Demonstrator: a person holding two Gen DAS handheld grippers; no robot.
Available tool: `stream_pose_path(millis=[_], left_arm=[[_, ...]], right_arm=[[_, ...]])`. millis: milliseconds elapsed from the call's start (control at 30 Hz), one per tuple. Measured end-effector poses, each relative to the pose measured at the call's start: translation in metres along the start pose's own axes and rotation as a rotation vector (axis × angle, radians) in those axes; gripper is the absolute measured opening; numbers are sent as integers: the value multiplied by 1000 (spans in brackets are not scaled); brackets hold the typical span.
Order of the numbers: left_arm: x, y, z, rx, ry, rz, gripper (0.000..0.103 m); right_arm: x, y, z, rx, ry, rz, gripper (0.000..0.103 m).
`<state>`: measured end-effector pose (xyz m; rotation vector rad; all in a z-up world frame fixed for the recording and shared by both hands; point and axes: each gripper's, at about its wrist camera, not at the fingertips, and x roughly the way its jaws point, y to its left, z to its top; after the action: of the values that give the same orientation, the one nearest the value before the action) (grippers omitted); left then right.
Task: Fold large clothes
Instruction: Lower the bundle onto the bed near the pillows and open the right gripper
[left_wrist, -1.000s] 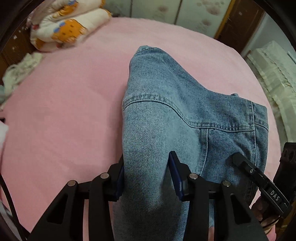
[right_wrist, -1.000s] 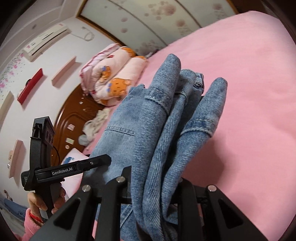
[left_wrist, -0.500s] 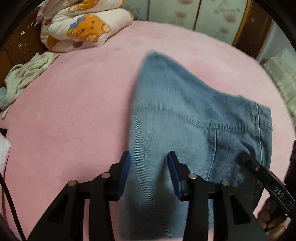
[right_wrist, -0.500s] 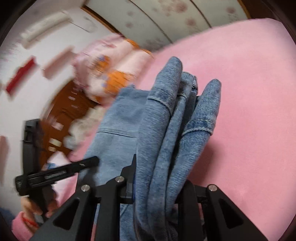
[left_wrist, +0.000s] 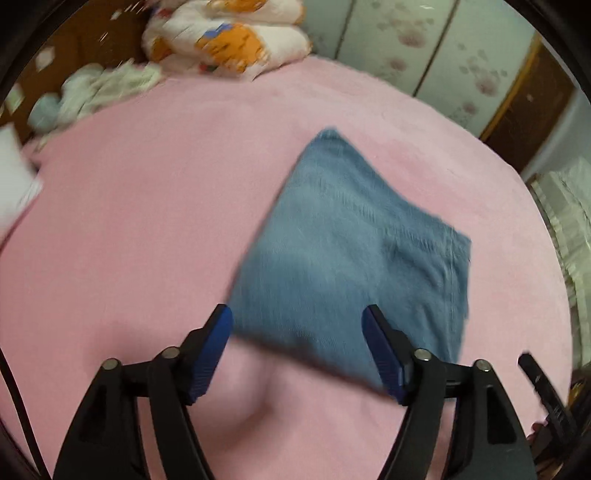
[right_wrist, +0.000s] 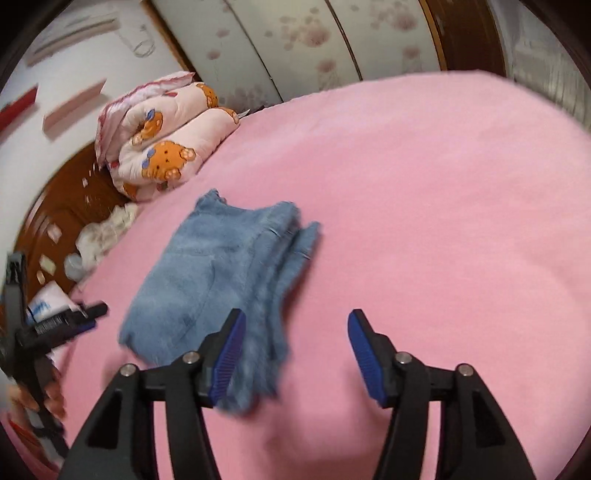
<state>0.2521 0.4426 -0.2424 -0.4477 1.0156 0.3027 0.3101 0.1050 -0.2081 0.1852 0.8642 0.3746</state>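
In the left wrist view, the left gripper (left_wrist: 297, 350) sits at the bottom of the frame. Its jaws have just been opening and now stand wide, with nothing pinched. The near edge of the folded jeans (left_wrist: 351, 266) lies just past the blue pads, a bit to the right. The jeans run long from there up toward the middle of the frame.

In the right wrist view, the right gripper (right_wrist: 295, 356) has also just been opening and holds nothing. The jeans (right_wrist: 218, 280) lie to the left of its jaws. So the left gripper looks better lined up with them.

I count one pair of jeans and two grippers on one pink bed (left_wrist: 147, 221). Far back, at the upper left, is one rolled quilt (left_wrist: 229, 40).
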Motion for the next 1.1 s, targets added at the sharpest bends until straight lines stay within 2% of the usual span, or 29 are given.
stream_pose_path(millis=[133,200,300,400,500,600,667,833,900,967,1033,1100], left_arm=[[-29,-13,-61,-91,34,7,75],[-46,-28,-103,-98,57,31,76],[-71,-54,-161,-95,106,18,76],[-103,-85,-216,-62,100,-4,76],[-141,-125,-272,15,103,0,76],[-179,-160,-316,64,117,-29,76],[-203,-180,-335,93,123,-35,76],[-274,-223,-371,134,123,-43,76],[-306,-239,-379,143,114,-57,77],[-333,-252,-383,189,85,-54,83],[-360,-267,-387,220,42,-48,87],[-378,-278,-386,236,11,-75,89]], right_arm=[[-52,-33,-42,-24,65,-74,72],[-82,-54,-66,13,89,-72,75],[-126,-84,-108,38,126,-119,76],[-178,-115,-158,22,153,-186,77],[-230,-141,-199,18,219,-200,77],[-283,-159,-226,-8,261,-218,81],[-316,-165,-234,-47,286,-226,83],[-400,-163,-232,-183,262,-251,86],[-432,-163,-222,-154,271,-241,88],[-452,-164,-212,-114,278,-200,88],[-481,-163,-201,-91,248,-176,88],[-504,-161,-194,-87,210,-180,89]])
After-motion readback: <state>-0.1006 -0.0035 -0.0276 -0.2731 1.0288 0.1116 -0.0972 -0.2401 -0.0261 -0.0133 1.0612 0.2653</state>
